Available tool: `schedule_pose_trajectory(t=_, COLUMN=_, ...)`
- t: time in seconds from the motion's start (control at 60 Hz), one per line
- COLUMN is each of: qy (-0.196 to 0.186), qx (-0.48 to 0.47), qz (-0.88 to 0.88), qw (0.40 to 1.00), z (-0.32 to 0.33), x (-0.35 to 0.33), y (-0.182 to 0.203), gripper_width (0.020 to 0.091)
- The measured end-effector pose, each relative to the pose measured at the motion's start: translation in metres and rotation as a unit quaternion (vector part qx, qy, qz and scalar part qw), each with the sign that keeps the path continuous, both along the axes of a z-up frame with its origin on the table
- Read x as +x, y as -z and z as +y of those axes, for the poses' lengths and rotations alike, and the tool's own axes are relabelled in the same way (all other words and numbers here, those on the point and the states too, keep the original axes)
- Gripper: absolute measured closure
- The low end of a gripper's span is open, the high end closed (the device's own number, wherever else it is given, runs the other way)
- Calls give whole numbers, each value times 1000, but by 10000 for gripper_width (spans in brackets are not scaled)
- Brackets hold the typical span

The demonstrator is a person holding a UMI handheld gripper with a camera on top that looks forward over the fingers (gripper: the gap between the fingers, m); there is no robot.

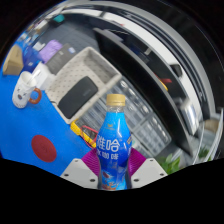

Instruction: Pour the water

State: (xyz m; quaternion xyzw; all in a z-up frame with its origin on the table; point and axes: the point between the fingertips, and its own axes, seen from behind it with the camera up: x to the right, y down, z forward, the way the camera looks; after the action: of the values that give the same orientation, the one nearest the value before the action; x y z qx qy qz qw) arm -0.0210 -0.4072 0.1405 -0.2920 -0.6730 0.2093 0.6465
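One bottle [113, 145] fills the space between my gripper's [113, 172] fingers, and from what I see both pads [92, 157] press on its lower body, so I read the tool as clamped on it. The bottle is blue with a printed label and a yellow cap [117, 100] that is on. It stands roughly in line with the fingers, its cap pointing away from me.

I judge the step in hand to be the carry: the bottle looks lifted above the blue table [30, 120] rather than resting on it, though I cannot see its base to be sure. Pouring has not begun, since the bottle is not tipped. The cap being on is a worry; as things stand, no water can leave it.

Beyond the bottle I see a keyboard [78, 78], a black slab [78, 95] just beside it and a red disc [43, 147] on the blue surface. Further off stands something white that may be a cup [28, 92], well apart from the bottle; it is too small for me to tell.

The next move calls for finding the vessel to pour into, bringing the bottle over it, then rolling the wrist slowly so the neck dips. My hand holds the gripper level, pointing forward across the table, with the view canted to one side.
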Motion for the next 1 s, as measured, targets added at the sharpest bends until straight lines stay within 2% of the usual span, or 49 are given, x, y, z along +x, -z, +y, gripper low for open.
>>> schedule_pose_trajectory(t=0.083, qy=-36, qx=93, qz=1, qw=995, z=-42, x=-16, y=-7, gripper_width=776)
schedule_pose_trajectory(t=0.167, qy=-50, qx=179, qz=0, qw=983, z=-85, x=-28, y=-8, gripper_width=776)
schedule_pose_trajectory(t=0.25, qy=-80, qx=250, qz=0, qw=965, z=-117, x=-39, y=-9, gripper_width=777)
schedule_pose_trajectory(t=0.5, qy=-124, qx=443, qz=30, qw=887, z=-195, x=-50, y=-7, gripper_width=776)
schedule_pose_trajectory(t=0.683, qy=-137, qx=574, qz=56, qw=806, z=-224, x=-55, y=-7, gripper_width=764)
schedule_pose_trajectory(t=0.817, qy=-131, qx=630, qz=77, qw=761, z=-239, x=-54, y=-14, gripper_width=763)
schedule_pose_trajectory(t=1.0, qy=-138, qx=625, qz=76, qw=764, z=-244, x=-50, y=-12, gripper_width=763)
